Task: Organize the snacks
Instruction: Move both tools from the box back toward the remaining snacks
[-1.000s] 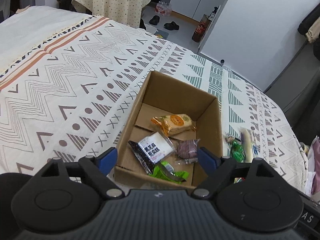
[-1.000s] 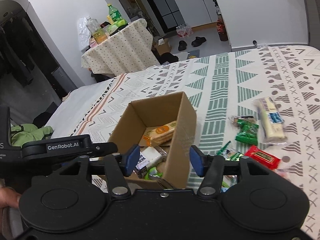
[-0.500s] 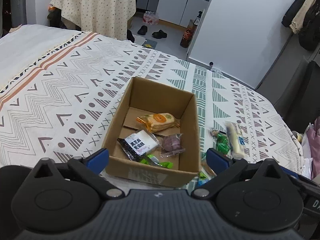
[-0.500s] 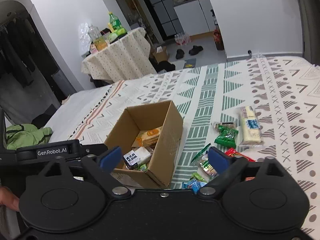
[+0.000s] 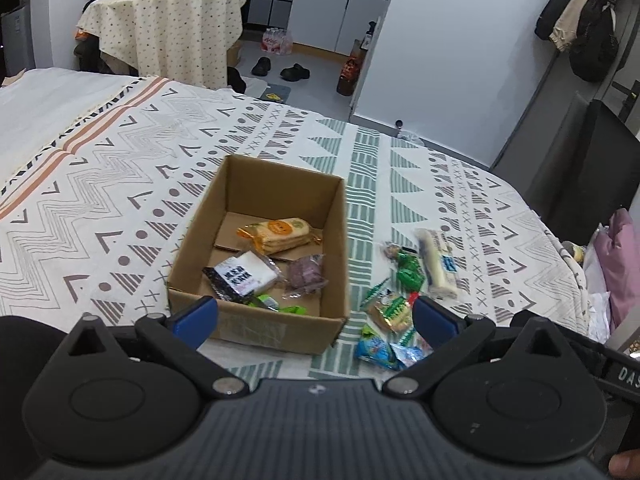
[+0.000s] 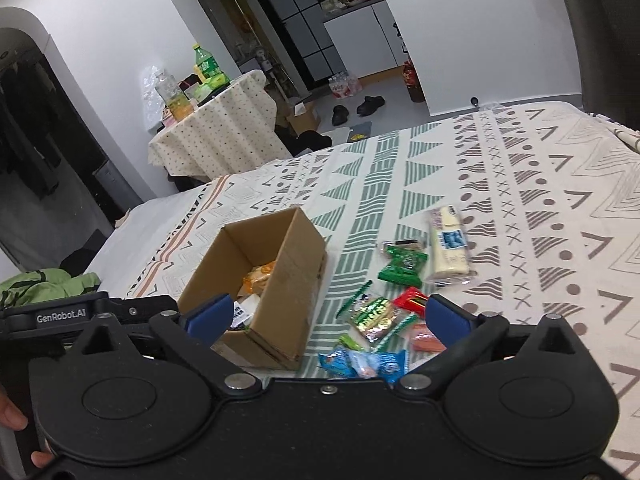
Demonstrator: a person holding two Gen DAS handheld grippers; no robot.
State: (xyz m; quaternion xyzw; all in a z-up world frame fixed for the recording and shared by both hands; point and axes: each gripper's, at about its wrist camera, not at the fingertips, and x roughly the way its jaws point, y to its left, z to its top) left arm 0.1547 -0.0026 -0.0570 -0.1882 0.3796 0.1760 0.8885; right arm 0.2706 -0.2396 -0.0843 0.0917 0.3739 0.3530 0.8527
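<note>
an open brown cardboard box [image 5: 262, 322] is sitting on a bed covered by a white blanket with grey, green and orange geometric patterns [image 5: 100, 184]. inside the box, an orange-wrapped pack of pale crackers [image 5: 276, 234] is lying toward the far end, a black-and-white printed packet [image 5: 240, 276] is lying nearer the front, a small clear-wrapped purple snack [image 5: 306, 274] is resting just beside it, and a bit of bright green wrapper [image 5: 294, 310] is showing against the near wall.

on the blanket to the right of the box, a loose group of snacks is lying: a long pale bar in clear wrap with a blue label [image 6: 448, 246], a dark green foil packet [image 6: 402, 266] just beside it, a shiny green-and-gold packet [image 6: 374, 314], a small red packet [image 6: 414, 300], an orange-pink packet [image 6: 426, 340] and a blue wrapped snack [image 6: 362, 362] nearest the camera.

the left gripper [image 5: 316, 316] is hovering over the near edge of the box, its blue-tipped fingers [image 5: 198, 314] spread wide apart and holding nothing. the right gripper [image 6: 328, 316] is hanging above the gap between box and loose snacks, its blue-tipped fingers [image 6: 448, 314] likewise spread wide and empty. a fingertip [image 5: 624, 468] is showing at the lower right corner of the left view.
</note>
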